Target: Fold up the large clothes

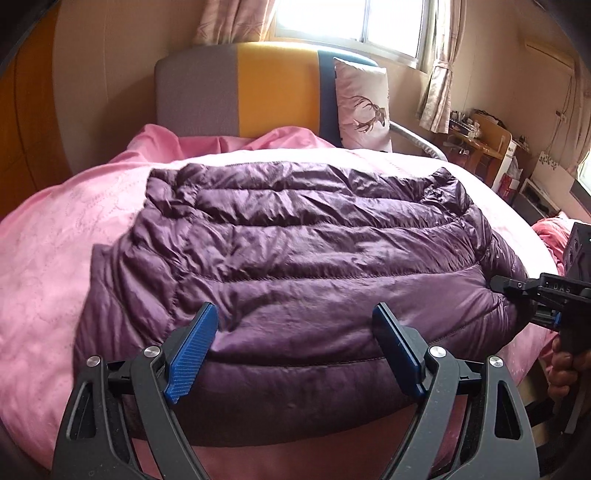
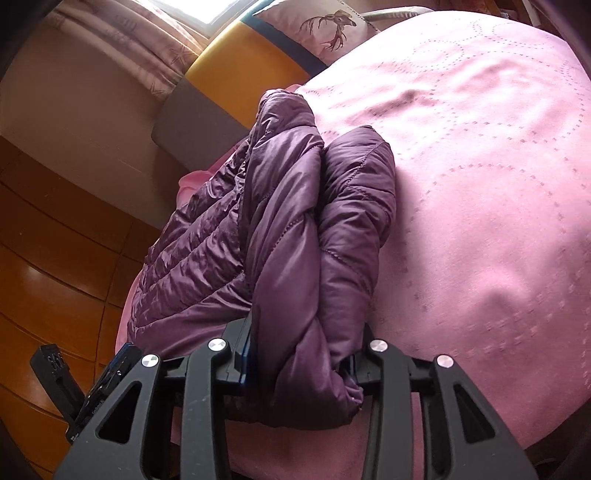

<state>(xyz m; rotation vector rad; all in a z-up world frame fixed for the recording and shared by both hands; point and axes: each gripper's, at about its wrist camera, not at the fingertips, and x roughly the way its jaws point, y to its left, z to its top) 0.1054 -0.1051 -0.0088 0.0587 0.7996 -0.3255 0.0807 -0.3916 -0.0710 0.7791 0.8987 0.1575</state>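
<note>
right tool [image 2: 299, 354] clamps purple jacket [image 1: 295, 236] edge; left tool [image 1: 295, 325] wide apart; pink bedspread [image 1: 48, 251], curtained window [image 1: 351, 18].

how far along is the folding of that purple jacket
Done: the purple puffer jacket lies spread flat on the pink bedspread. In hand: the right gripper has its jaws clamped on a bunched edge; the left gripper hovers open over the near hem. Left: the actual folds.
</note>
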